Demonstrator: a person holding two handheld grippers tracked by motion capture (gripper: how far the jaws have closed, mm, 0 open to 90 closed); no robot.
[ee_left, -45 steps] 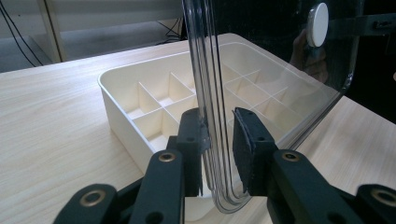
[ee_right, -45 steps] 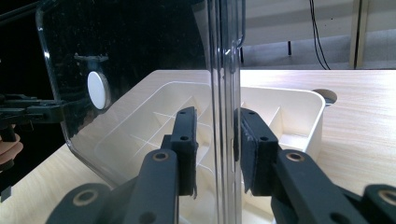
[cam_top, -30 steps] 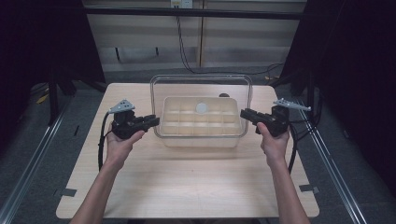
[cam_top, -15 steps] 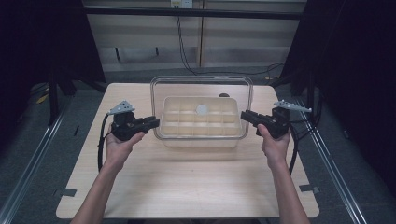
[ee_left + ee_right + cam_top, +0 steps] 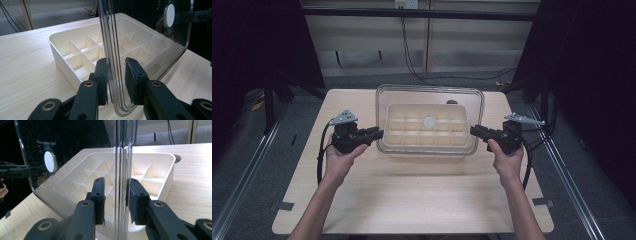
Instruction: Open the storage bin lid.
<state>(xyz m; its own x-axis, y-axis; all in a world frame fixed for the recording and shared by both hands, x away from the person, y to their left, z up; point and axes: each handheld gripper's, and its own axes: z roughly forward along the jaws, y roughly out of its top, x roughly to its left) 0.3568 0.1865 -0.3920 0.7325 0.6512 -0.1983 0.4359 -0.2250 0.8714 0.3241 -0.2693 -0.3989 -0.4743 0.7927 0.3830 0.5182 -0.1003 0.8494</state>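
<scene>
from the high view we look down on a pale wooden table (image 5: 412, 200). a cream divided tray (image 5: 428, 131) sits at its middle, and a clear plastic lid (image 5: 430, 95) is held above it, with a small white disc (image 5: 429, 121) at its centre. our left gripper (image 5: 376, 134) grips the lid's left edge and our right gripper (image 5: 474, 131) grips its right edge, a hand behind each.

in the left gripper view, our two black jaws are clamped on the lid's (image 5: 110, 45) curved rim, which stands upright between them. the tray (image 5: 82, 50) lies beyond, its compartments bare.

in the right gripper view, our jaws pinch the lid's (image 5: 123, 157) opposite rim the same way. the tray (image 5: 147, 170) rests on the table behind it, and the white disc (image 5: 50, 161) shows through the clear plastic.
</scene>
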